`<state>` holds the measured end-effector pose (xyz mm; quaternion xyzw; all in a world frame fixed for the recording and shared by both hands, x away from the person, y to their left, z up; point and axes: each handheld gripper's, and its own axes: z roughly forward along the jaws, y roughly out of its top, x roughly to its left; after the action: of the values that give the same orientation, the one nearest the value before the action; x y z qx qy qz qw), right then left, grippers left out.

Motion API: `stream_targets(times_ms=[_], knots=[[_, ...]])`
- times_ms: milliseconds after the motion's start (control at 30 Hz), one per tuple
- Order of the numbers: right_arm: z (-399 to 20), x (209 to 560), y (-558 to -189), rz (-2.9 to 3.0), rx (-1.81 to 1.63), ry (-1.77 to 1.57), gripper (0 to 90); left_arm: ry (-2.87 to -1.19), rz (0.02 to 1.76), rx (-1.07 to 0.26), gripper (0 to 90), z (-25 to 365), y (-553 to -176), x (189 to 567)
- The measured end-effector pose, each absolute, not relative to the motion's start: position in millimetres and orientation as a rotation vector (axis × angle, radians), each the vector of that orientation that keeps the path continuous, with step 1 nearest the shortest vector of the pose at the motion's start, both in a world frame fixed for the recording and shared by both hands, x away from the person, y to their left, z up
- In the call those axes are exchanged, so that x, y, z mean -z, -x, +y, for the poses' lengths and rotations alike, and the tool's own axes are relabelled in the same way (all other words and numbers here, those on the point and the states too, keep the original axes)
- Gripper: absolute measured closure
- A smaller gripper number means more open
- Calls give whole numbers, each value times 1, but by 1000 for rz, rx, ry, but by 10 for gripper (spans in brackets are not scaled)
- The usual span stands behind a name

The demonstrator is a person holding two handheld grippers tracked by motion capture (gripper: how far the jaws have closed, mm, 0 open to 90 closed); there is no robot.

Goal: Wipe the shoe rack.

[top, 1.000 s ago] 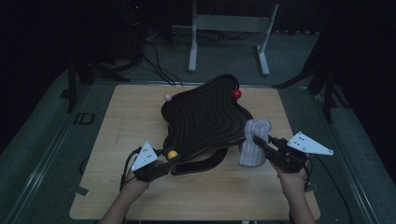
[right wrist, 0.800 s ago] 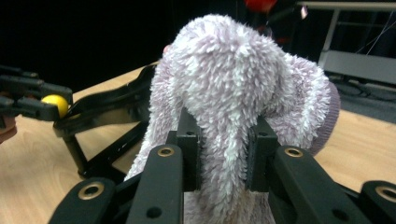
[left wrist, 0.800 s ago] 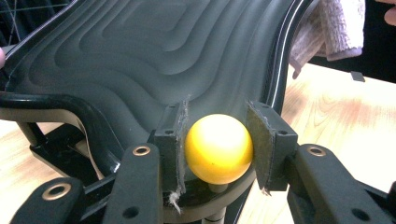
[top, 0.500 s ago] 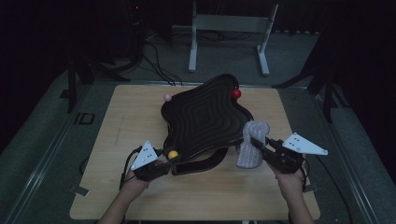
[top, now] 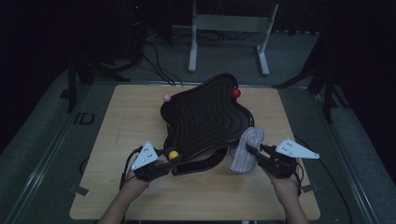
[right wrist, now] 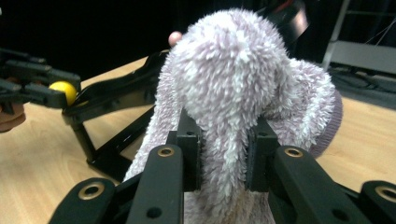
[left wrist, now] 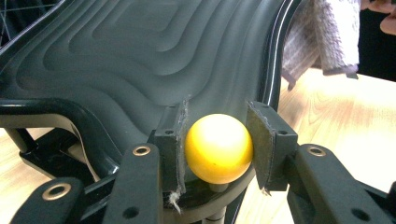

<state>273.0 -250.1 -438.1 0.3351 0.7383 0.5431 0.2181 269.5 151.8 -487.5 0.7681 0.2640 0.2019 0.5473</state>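
Left gripper (left wrist: 218, 149) clamped on yellow plastic ball knob (left wrist: 218, 148) of black wavy tray (top: 205, 119) — hard, slick | right gripper (right wrist: 223, 154) pinched shut on fluffy lilac-white sock (right wrist: 233, 88) — soft, light, best gripped mid-fold.

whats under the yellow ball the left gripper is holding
A short peg shows just beneath the yellow ball, at the black wavy tray's rim. Where the peg joins the tray is hidden by the left gripper.

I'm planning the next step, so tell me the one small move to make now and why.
Probably swing the sock over the tray and lower it onto the ridged surface. The right tool is shut on the sock beside the tray's near right edge, and the left tool grips the yellow knob, steadying the tilted tray.
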Motion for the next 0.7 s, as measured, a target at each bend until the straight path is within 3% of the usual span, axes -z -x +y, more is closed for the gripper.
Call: stream_targets(times_ms=[267, 533, 700], knots=[[-249, 429, -266, 2026, -1524, -919, 724, -1822, 618, -476, 602, 151, -269, 488], [-242, 448, -271, 2088, -1479, -937, 725, -1827, 615, -476, 602, 151, -269, 487], [-243, 436, -265, 2050, -1507, -920, 725, -1829, 611, -476, 602, 151, -270, 487]])
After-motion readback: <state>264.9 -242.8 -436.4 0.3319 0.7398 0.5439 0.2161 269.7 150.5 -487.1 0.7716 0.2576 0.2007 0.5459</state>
